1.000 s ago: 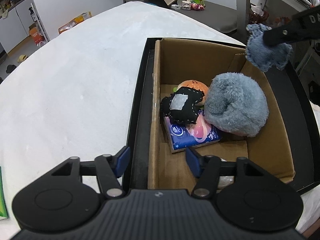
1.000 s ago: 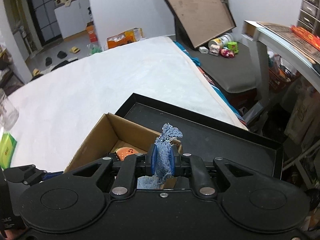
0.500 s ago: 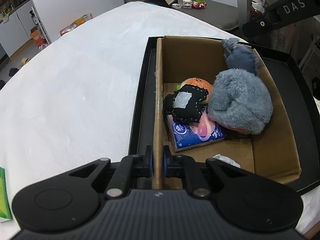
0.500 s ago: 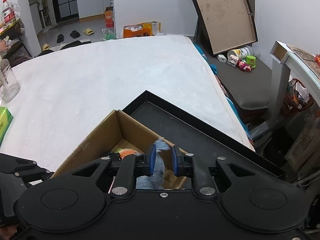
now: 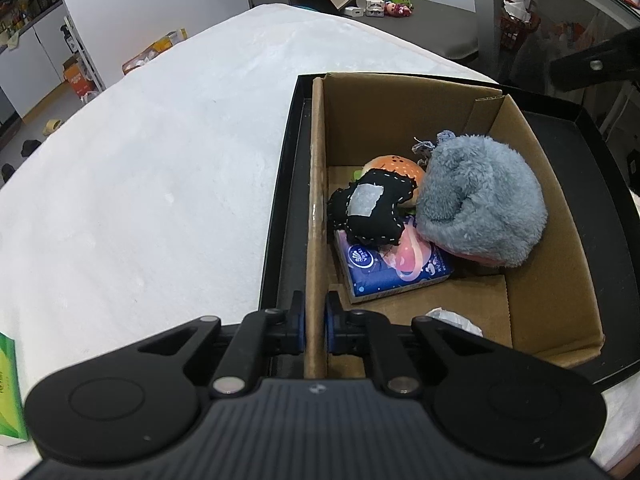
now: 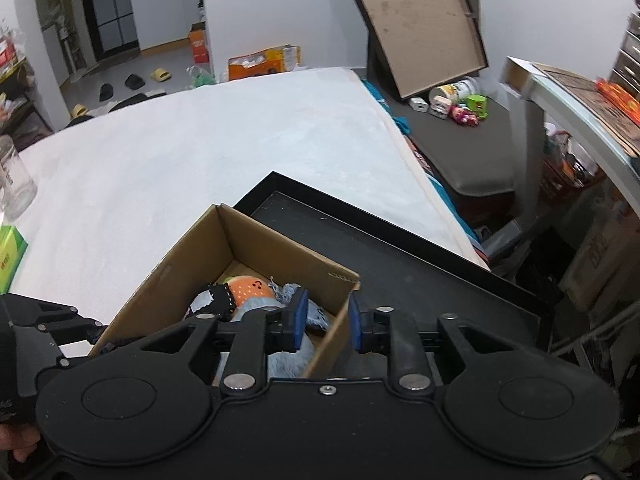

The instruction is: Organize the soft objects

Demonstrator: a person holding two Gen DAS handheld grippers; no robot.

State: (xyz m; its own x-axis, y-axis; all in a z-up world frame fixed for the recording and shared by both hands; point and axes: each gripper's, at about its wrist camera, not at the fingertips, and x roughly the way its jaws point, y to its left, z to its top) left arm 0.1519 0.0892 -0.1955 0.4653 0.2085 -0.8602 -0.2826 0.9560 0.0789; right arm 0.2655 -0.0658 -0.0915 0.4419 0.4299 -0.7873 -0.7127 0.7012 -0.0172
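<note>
Left gripper [image 5: 315, 326]: jaws clamped on the near-left wall of the cardboard box [image 5: 316, 208], one pad outside, one inside. The wall runs straight ahead from between the jaws.

Right gripper [image 6: 322, 326]: jaws apart, holding nothing, straddling the box's right wall near its far corner without touching it, as far as its own view shows.

Task status: looks near done. The box sits in a black tray [image 5: 596, 184] on the white table [image 5: 140, 184]. Ahead and right of the left jaws, inside the box:
- grey fluffy plush [image 5: 482, 200]
- black stitched cushion [image 5: 370, 208] lying on a blue tissue pack [image 5: 394, 266]
- orange burger plush [image 5: 394, 166] behind the cushion
- small blue denim scrap [image 5: 430, 146] wedged at the back, behind the grey plush
- something white [image 5: 452, 316] just right of the left jaws, cannot tell what

No soft item visible loose on the table. A green packet [image 6: 10, 254] and a clear jar [image 6: 12, 184] stand far left of the right jaws; probably not part of the job. What is left is likely just shifting or squaring the box.

Change over the last second: the left jaws were open either side of the wall and have since closed on it. The right jaws were pinching the denim scrap above the box, released it into the back corner, and now stand wider apart over the right wall.
</note>
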